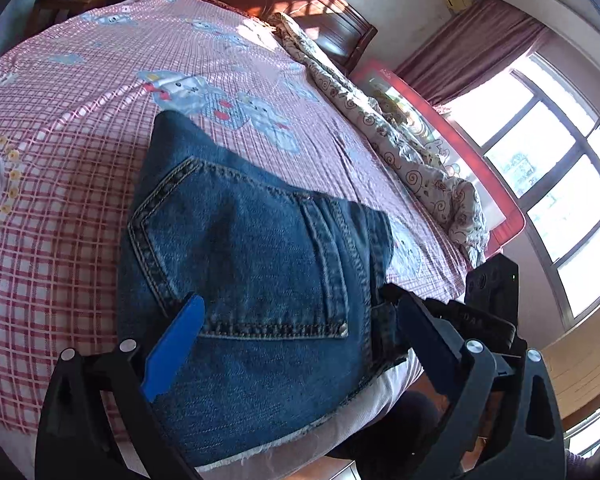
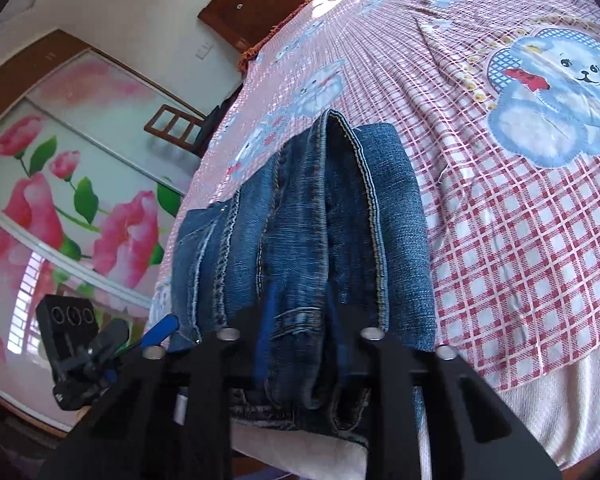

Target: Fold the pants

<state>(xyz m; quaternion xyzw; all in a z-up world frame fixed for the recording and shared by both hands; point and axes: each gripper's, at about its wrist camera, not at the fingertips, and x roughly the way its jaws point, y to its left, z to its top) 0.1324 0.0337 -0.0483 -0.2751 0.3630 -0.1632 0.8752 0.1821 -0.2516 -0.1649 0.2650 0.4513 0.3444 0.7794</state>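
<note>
Pink checked bedsheet (image 1: 80, 168) bears folded jeans (image 1: 244, 248) between the wide-open left hand-held gripper (image 1: 296, 336); right hand-held gripper (image 2: 300, 320) pinches their edge.

I was working in a home bedroom: a bed under a pink checked sheet printed with cartoon bears (image 2: 499, 216), a dark wooden headboard (image 1: 331, 24), a rose-painted sliding wardrobe (image 2: 60, 200), and maroon curtains (image 1: 471, 40) beside a sunlit window (image 1: 551, 184).

Blue denim pants (image 1: 256, 264) with tan stitching; bed sheet (image 1: 80, 128) in pink-and-white check with blue bear print; cream quilt (image 1: 399, 140) with red swirls; wardrobe door (image 2: 60, 200) with pink roses.
</note>
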